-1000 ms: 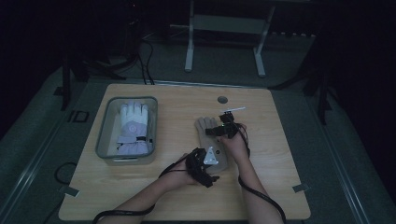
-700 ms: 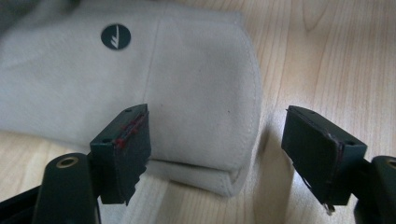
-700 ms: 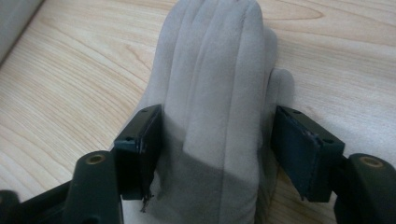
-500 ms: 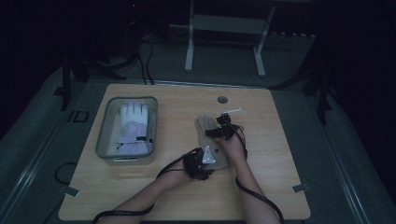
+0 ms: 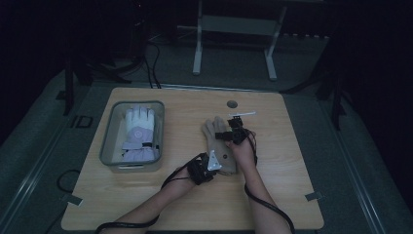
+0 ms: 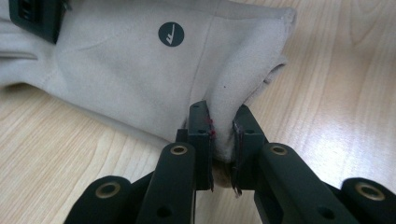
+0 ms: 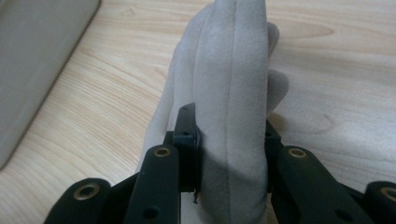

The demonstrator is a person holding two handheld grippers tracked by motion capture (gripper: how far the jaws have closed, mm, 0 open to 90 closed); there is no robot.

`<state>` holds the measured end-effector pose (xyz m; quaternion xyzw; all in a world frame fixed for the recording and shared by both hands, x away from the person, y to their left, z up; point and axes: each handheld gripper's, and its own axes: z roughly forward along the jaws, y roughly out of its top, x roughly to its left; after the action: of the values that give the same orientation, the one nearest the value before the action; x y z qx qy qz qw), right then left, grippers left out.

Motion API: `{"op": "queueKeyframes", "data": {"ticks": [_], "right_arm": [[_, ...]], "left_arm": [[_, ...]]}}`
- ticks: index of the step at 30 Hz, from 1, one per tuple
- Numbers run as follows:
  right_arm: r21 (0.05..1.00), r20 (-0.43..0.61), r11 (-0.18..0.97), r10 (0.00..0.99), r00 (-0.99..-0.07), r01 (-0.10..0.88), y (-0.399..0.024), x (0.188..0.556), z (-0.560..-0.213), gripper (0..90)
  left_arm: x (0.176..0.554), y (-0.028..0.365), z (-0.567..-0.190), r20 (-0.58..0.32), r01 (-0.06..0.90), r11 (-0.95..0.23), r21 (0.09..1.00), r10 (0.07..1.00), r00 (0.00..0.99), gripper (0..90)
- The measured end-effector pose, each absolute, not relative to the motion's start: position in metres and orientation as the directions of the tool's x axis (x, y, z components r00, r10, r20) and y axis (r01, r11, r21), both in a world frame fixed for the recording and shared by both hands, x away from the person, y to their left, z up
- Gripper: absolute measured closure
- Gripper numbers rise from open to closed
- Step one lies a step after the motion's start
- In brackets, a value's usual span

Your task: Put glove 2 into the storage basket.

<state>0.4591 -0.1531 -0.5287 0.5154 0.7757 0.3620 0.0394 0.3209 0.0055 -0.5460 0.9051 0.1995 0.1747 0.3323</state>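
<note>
Nearest the person, two forearms come in from the bottom of the high view, each hand carrying a hand-held gripper with a black cable trailing back over the worktop [image 5: 146, 204]. The left hand-held gripper [image 5: 207, 165] sits at the near end of a beige glove [image 5: 219, 144] that lies flat near the middle of the wooden surface; in the left gripper view its jaws are clamped on a raised fold of the glove's cuff edge [image 6: 224, 126], with a small dark round logo [image 6: 171, 34] on the fabric just beyond. The right hand-held gripper [image 5: 233, 134] rests a little farther on, over the finger end of the same glove, and in the right gripper view its jaws are closed on the bunched fingers [image 7: 231, 93], which stand up between them. To the left, well apart from the beige glove, a clear bin [image 5: 108, 146] holds a white glove [image 5: 139, 134] with a pale purple cuff. Farther back on the worktop are a small dark round spot [image 5: 232, 104] and a thin white strip [image 5: 243, 114]. Beyond the far edge, a metal frame's legs [image 5: 197, 48] stand on the dim floor.
</note>
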Motion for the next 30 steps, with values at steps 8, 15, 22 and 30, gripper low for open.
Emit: {"op": "queueKeyframes", "data": {"ticks": [8, 15, 22, 30], "right_arm": [[0.624, 0.340, 0.181, 0.813, -0.473, 0.760, -0.153, 0.457, -0.513, 70.5], [0.649, 0.337, 0.186, 0.799, -0.497, 0.738, -0.146, 0.454, -0.493, 70.4], [0.685, 0.317, 0.204, 0.781, -0.539, 0.699, -0.124, 0.453, -0.465, 70.3], [0.697, 0.303, 0.224, 0.769, -0.563, 0.681, -0.098, 0.457, -0.449, 70.3]], "left_arm": [[0.316, 0.015, -0.528, 0.209, 0.231, -0.696, 0.680, 0.485, 0.849, 81.7], [0.313, 0.025, -0.511, 0.224, 0.221, -0.691, 0.688, 0.492, 0.841, 81.7], [0.309, 0.043, -0.491, 0.234, 0.235, -0.669, 0.705, 0.532, 0.814, 81.7], [0.309, 0.075, -0.471, 0.243, 0.254, -0.662, 0.705, 0.562, 0.791, 81.6]]}}
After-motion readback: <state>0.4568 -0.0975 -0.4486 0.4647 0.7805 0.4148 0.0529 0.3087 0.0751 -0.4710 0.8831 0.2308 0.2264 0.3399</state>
